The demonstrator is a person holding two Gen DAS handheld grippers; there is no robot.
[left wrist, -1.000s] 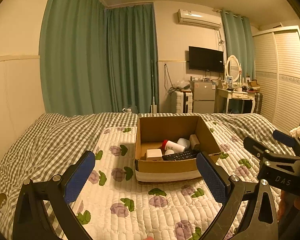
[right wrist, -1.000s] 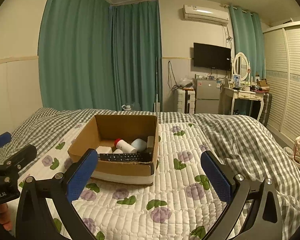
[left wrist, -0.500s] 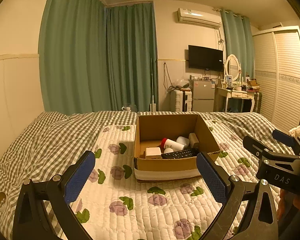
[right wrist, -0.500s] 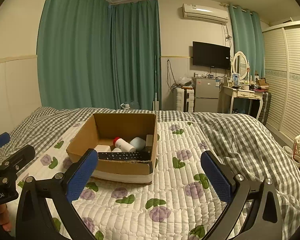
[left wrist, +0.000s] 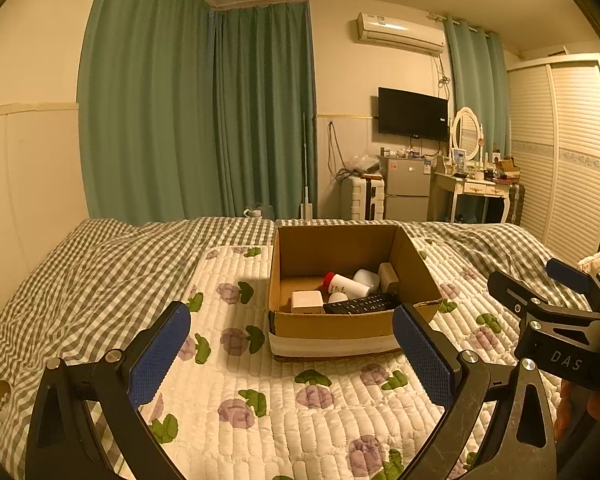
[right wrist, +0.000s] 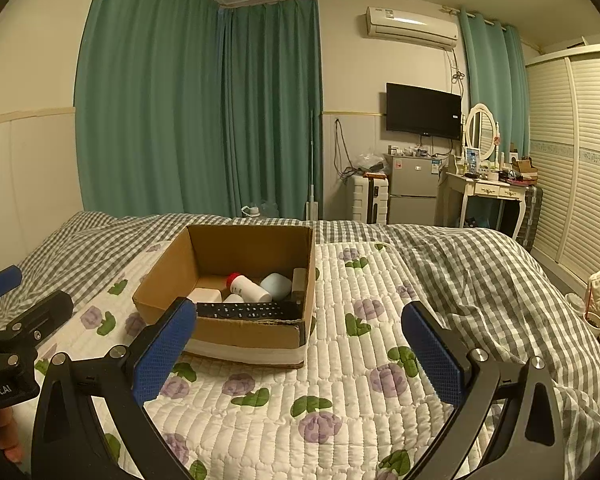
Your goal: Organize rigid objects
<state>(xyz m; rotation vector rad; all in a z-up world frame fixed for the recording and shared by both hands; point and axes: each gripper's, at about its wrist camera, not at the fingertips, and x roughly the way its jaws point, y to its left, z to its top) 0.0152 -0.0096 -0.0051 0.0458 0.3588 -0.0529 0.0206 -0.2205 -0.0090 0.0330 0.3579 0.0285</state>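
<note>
Both views have lifted slightly since a second ago; I see each hand-held gripper, left [left wrist: 291, 354] and right [right wrist: 298, 354], wide and empty. Cardboard box [left wrist: 340, 326] on the quilted bed [left wrist: 260, 420] holds remote [left wrist: 360, 304] and bottle [left wrist: 345, 284].

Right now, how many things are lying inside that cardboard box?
6 visible: remote along the near wall, white box, red-capped bottle, small white item, bluish container, beige block. More may be hidden.

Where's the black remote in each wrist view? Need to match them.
Left wrist: remote lies inside the box along its near wall, just right of centre frame.
Right wrist: remote along the same near wall, left of centre.
Shared landmark: red-capped bottle just behind it.
</note>
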